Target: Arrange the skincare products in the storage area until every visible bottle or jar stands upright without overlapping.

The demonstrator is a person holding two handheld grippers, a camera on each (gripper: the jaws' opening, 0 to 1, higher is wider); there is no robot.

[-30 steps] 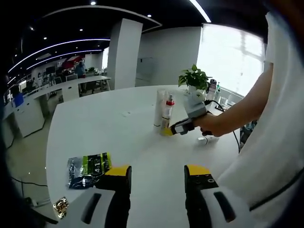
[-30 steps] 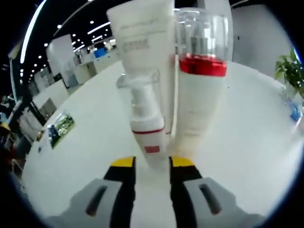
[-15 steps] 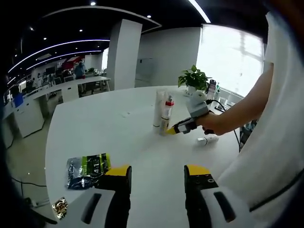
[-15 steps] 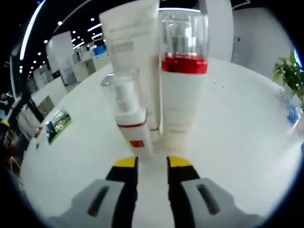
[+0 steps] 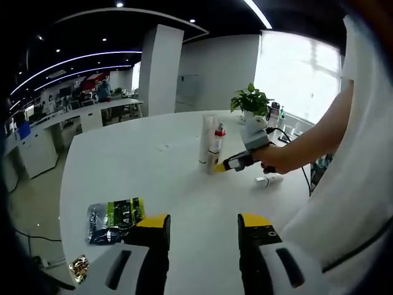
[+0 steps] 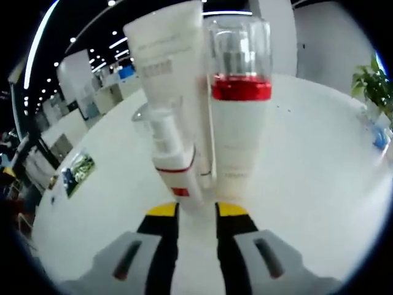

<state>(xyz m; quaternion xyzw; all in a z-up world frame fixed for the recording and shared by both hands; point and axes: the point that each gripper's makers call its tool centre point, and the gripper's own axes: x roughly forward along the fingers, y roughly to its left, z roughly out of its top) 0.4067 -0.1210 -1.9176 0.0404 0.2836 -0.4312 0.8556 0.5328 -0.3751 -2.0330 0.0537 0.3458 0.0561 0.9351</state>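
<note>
Bottles cluster upright (image 5: pixel 210 146) toward the table's (image 5: pixel 141 166) far edge in the left gripper view; the left tool (image 5: pixel 202 230) hovers wide open and empty near the front edge, the right tool (image 5: pixel 223 165) at the cluster's base.

Right gripper view: the right tool (image 6: pixel 196 210), narrowly open and empty, faces the small pump bottle (image 6: pixel 175 161), tall tube (image 6: pixel 174 92) and red-collared bottle (image 6: pixel 238 110), which touch. These look light, smooth plastic and tippy; low on the body seems the best hold.

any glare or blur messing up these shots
Left gripper view: the bright window is blown out white. Right gripper view: fisheye bends the tall white plastic tube and the red-collared white pump bottle; both look soft up close.
</note>
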